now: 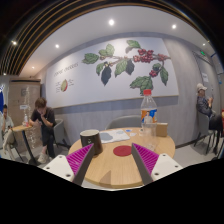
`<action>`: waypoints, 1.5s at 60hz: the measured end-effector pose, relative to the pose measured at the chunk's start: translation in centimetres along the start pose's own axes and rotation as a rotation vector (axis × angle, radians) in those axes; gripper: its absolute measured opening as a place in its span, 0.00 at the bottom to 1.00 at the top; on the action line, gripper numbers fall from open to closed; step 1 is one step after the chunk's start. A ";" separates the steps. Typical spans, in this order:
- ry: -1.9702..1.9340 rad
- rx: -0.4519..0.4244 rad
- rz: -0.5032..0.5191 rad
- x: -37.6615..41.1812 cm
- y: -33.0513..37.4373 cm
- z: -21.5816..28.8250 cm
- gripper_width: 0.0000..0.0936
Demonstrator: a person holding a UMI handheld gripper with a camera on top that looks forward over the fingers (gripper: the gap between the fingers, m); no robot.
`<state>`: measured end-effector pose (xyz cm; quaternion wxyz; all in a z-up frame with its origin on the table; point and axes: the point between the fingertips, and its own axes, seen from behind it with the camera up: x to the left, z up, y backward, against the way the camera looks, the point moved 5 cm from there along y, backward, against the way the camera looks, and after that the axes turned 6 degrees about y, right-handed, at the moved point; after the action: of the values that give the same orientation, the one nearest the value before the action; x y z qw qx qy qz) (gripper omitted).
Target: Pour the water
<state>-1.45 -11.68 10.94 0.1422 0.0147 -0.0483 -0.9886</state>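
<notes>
Claw (pixel 112 160): held low at the near edge of the surface, released, nothing grasped; a wide gap is seen between the two fingers.

Pads (pixel 80 158): magenta, one on each inner finger face, both bare.

Surface (pixel 105 168): round, wooden, carrying all the task's things.

Bottle (pixel 148 112): clear plastic, red cap and a label band, standing upright beyond the fingers and off to the right-finger side; well apart from the claw.

Long axis of bottle: vertical (so a side-on grasp across its body is judged to be called for).

Cup (pixel 91 139): dark, squat, standing ahead of the left finger, nearer the claw than the bottle is; judged the likely receiver of the water.

Red coaster (pixel 122 151): flat disc lying on the surface between cup and bottle, roughly on the claw's midline.

Box (pixel 160 128): small, brownish, just beside the bottle's base (touching or not cannot be told).

Hidden or unclear: water level in the bottle is not made out; the cup's contents are not seen; whether the cap is tightened cannot be told.

Background: seated persons (pixel 42 117) at other tables, a leaf mural (pixel 125 65) on the wall.
</notes>
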 end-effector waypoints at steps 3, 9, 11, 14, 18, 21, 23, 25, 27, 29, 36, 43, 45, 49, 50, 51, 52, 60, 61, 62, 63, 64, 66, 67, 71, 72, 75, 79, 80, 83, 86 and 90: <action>0.005 -0.001 -0.011 -0.6 -0.1 0.0 0.89; 0.004 0.006 -0.040 -1.8 0.1 2.2 0.89; 0.012 -0.008 -0.045 -4.4 -1.3 0.5 0.89; 0.022 -0.016 -0.063 -5.9 -1.9 0.6 0.89; 0.038 -0.022 -0.102 -8.4 -2.4 1.1 0.89; 0.041 -0.026 -0.138 -10.2 -3.3 1.4 0.89; 0.044 -0.029 -0.157 -11.4 -4.1 1.6 0.89; 0.052 -0.033 -0.169 -12.9 -4.7 1.7 0.89; 0.062 -0.033 -0.181 -13.8 -5.7 1.8 0.88; 0.072 -0.032 -0.183 -14.5 -6.8 2.0 0.88; 0.069 -0.020 -0.143 -15.0 -11.1 2.1 0.89; 0.075 -0.027 -0.143 -15.5 -14.5 2.6 0.89; 0.082 -0.034 -0.149 -16.0 -15.0 2.9 0.89; 0.096 -0.038 -0.155 -16.2 -16.2 3.1 0.82; 0.097 -0.034 -0.156 -16.2 -16.4 3.0 0.77; 0.099 -0.030 -0.156 -16.2 -16.7 3.0 0.69; 0.097 -0.027 -0.154 -16.1 -17.0 2.9 0.60; 0.064 -0.043 -0.202 -16.6 -17.7 2.9 0.47; 0.061 -0.045 -0.209 -16.8 -17.7 2.9 0.45; 0.057 -0.052 -0.215 -16.8 -17.7 2.9 0.44; 0.054 -0.055 -0.218 -16.8 -17.8 2.9 0.43; 0.056 -0.054 -0.219 -16.8 -17.8 2.8 0.41; 0.069 -0.048 -0.223 -16.8 -17.7 2.8 0.40; 0.087 -0.043 -0.223 -16.5 -17.6 2.9 0.40; 0.226 -0.058 -0.235 -15.6 -16.8 4.9 0.41; 0.276 -0.060 -0.241 -15.3 -16.6 5.5 0.41; 0.451 -0.084 -0.260 -13.7 -16.5 7.4 0.40; 0.796 -0.113 -0.294 -11.2 -16.5 10.7 0.40; 0.883 -0.125 -0.315 -9.4 -17.6 10.4 0.40; 1.158 -0.136 -0.334 -7.4 -17.5 12.0 0.40; 1.421 -0.133 -0.342 -5.1 -18.0 13.0 0.40; 1.727 -0.108 -0.328 -3.8 -17.9 13.2 0.40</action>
<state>-3.42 7.69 22.37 -0.0142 0.7571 0.1254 -0.6410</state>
